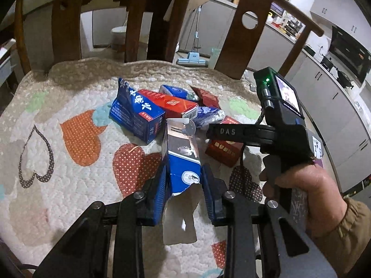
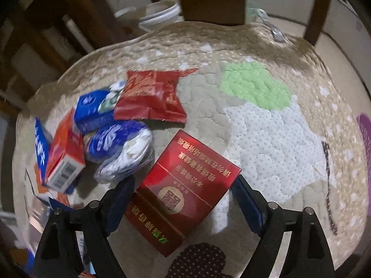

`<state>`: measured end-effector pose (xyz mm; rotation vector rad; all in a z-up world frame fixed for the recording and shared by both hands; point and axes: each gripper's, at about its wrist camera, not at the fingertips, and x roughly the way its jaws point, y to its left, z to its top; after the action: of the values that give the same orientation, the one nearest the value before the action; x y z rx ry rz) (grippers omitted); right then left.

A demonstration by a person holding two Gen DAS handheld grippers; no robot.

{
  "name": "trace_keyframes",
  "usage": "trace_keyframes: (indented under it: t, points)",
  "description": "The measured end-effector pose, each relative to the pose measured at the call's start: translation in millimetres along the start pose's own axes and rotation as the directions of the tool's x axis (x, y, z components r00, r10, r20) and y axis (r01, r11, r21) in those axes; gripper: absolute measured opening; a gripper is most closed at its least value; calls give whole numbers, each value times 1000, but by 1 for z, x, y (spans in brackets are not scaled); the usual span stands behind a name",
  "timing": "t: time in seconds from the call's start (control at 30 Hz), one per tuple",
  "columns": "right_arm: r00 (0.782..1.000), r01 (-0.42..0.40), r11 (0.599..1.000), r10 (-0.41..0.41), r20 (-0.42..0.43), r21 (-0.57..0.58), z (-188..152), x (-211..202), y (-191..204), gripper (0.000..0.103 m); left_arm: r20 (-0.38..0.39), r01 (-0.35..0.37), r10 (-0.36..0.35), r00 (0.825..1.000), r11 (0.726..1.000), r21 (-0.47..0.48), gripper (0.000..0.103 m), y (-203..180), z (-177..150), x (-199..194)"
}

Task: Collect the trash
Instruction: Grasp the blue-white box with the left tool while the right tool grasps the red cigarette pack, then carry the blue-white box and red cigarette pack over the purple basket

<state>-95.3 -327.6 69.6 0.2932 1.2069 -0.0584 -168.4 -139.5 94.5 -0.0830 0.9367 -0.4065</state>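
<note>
Trash lies piled on a quilted chair cushion (image 1: 58,115). My left gripper (image 1: 184,180) is shut on a blue and silver carton (image 1: 183,153), its blue pads pressing both sides. Behind it lie a blue box (image 1: 136,115), a red-orange box (image 1: 171,104) and crumpled blue wrappers (image 1: 208,113). My right gripper (image 2: 185,194) is open, its fingers on either side of a dark red cigarette box (image 2: 185,185) lying flat on the cushion (image 2: 266,139); this box also shows in the left wrist view (image 1: 223,150). A red foil wrapper (image 2: 150,97) lies beyond it.
The wooden chair back (image 1: 241,30) rises behind the cushion. Beyond it are a mop (image 1: 192,58), a white bucket (image 1: 118,34) and kitchen cabinets (image 1: 324,97). The right-hand tool and the person's hand (image 1: 301,185) sit to the right of the pile.
</note>
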Motion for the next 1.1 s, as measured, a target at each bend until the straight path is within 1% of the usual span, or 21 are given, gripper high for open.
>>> trace_keyframes:
  t: [0.07, 0.17, 0.23, 0.33, 0.4, 0.57, 0.67, 0.8, 0.93, 1.1]
  points:
    - [1000, -27, 1000, 27, -12, -4, -3, -4, -6, 77, 15, 3, -3, 1000, 1000, 22, 29, -5, -1, -7]
    - [997, -73, 997, 73, -10, -4, -14, -15, -23, 71, 32, 12, -13, 999, 999, 47, 29, -11, -2, -15]
    - [992, -129, 992, 129, 9, 0, -25, -25, -42, 70, 37, 20, -22, 999, 998, 59, 29, -17, -1, -18]
    - [985, -170, 985, 168, 47, 31, -41, -40, -73, 70, 38, 27, -30, 999, 997, 78, 29, -26, 0, -19]
    - [979, -190, 981, 186, 87, 48, -48, -52, -93, 70, 29, 30, -33, 999, 995, 90, 29, -34, 2, -17]
    - [968, -181, 979, 161, 195, 91, -57, -84, -137, 70, 11, 30, -31, 999, 991, 130, 29, -54, 4, -11]
    - [956, -182, 974, 142, 258, 138, -60, -100, -167, 71, 5, 28, -29, 1000, 985, 168, 29, -72, 6, -8]
    - [935, -175, 967, 104, 338, 186, -63, -117, -206, 70, -12, 44, -43, 999, 977, 207, 29, -95, 11, -2]
    - [921, -156, 961, 58, 385, 228, -67, -123, -238, 71, -23, 53, -49, 999, 965, 257, 29, -125, 18, 8]
    - [909, -137, 944, 0, 416, 299, -68, -123, -277, 71, -31, 79, -73, 997, 942, 325, 29, -167, 27, 23]
